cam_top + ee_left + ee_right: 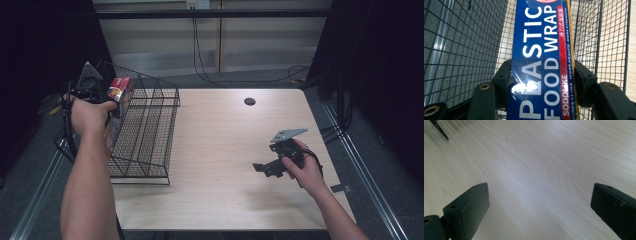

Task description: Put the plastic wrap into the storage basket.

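the right tool (260, 168) rests low over the bare tabletop (220, 150), its jaws spread wide with nothing between them. farther off at the left edge, the left tool (116, 102) clamps a box of plastic food wrap (541, 62) above the black wire basket (147, 127).

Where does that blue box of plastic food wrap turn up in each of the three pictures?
High view: the plastic wrap box is at upper left, held in the left gripper over the wire basket.
Left gripper view: it runs up the middle, clamped between the black fingers.
Right gripper view: the box is not in it; bare wooden table.
Shared landmark: the light wooden table, seen through the basket mesh in the left gripper view.
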Available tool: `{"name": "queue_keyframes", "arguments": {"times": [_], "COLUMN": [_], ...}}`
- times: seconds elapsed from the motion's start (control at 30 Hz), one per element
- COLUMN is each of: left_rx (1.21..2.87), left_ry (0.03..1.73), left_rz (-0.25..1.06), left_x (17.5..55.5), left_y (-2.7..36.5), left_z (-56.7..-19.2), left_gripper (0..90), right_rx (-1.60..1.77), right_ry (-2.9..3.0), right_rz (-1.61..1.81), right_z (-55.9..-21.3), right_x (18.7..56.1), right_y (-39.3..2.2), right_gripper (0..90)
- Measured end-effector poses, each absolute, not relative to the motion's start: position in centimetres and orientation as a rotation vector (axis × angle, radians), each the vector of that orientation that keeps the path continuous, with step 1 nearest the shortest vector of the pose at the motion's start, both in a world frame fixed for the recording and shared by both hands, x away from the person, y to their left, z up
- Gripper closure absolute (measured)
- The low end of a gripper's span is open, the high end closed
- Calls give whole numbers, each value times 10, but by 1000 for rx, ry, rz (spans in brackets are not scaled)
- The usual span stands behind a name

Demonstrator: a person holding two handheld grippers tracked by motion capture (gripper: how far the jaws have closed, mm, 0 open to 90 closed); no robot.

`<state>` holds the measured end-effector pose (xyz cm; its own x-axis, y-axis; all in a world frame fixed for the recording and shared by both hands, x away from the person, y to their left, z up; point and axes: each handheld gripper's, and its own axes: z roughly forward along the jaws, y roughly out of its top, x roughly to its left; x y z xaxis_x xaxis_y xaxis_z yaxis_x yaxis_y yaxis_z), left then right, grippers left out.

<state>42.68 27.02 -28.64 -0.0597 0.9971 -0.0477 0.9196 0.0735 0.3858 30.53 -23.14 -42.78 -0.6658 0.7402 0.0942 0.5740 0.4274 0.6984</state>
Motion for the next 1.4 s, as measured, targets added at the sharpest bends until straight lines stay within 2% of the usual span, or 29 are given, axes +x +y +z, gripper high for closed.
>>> {"name": "queue_keyframes", "arguments": {"times": [0.8,0.87,1.07,1.4], "left_rx": [1911,1882,1885,1890], "left_ry": [2114,2082,2048,1967], "left_rz": [354,399,348,346], "left_x": [432,431,429,425], "left_y": [271,273,267,247], "left_z": [-291,-286,-282,-265], "left_gripper": [406,397,393,345], "right_rx": [1153,1154,1156,1154], "right_ry": [2456,2456,2461,2457], "right_rz": [1060,1060,1063,1067], "right_z": [-429,-429,-429,-428], "right_x": [305,305,306,305], "right_y": [-231,-231,-233,-231], "right_gripper": [19,19,19,19]}}
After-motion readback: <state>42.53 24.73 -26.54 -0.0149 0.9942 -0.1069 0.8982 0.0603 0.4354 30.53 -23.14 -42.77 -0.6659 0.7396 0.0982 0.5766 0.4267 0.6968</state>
